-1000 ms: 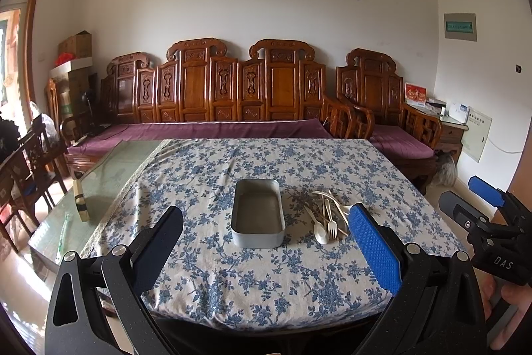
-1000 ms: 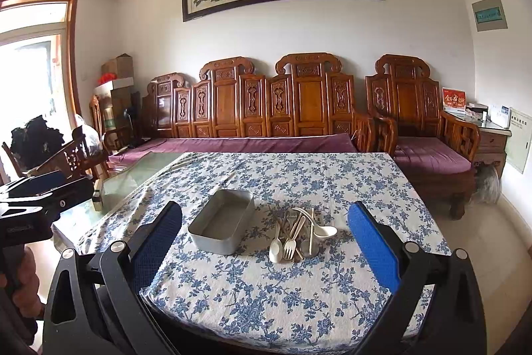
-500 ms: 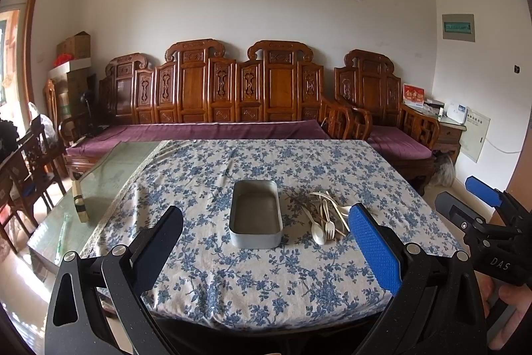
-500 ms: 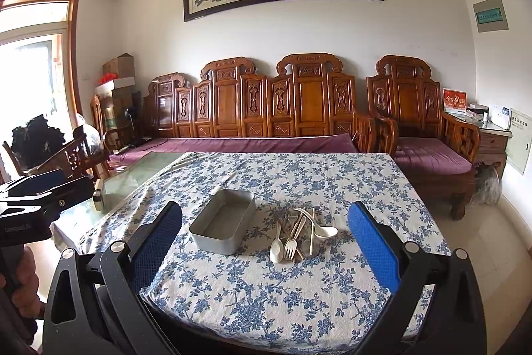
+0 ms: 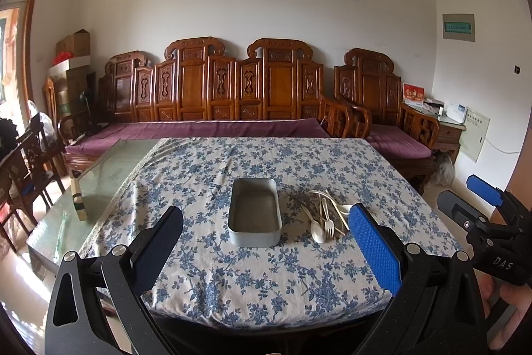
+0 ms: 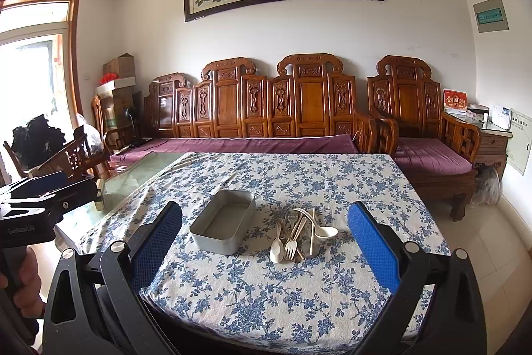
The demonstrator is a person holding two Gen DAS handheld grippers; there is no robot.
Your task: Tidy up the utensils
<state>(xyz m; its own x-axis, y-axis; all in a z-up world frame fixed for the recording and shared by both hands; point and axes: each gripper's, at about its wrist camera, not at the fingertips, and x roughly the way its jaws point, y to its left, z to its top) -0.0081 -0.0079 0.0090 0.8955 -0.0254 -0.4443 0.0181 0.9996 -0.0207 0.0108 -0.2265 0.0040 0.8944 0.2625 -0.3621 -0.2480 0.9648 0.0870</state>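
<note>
Left gripper (image 5: pixel 266 242) hangs spread wide and empty above the near edge of the worktop (image 5: pixel 266 288), and the right gripper (image 6: pixel 266 238) is just as wide apart, holding nothing. On the floral cloth, the metal tin (image 5: pixel 255 211) sits mid-worktop, with the pile of pale utensils (image 5: pixel 324 215) just beside its right side.

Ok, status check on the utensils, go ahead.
Left gripper and right gripper open, empty. Utensils piled beside tin, tin empty. Nothing in the way.

A floral-clothed table (image 5: pixel 212 281) carries a metal tin (image 5: pixel 254 212) (empty) beside piled utensils (image 5: pixel 327 215)
</note>
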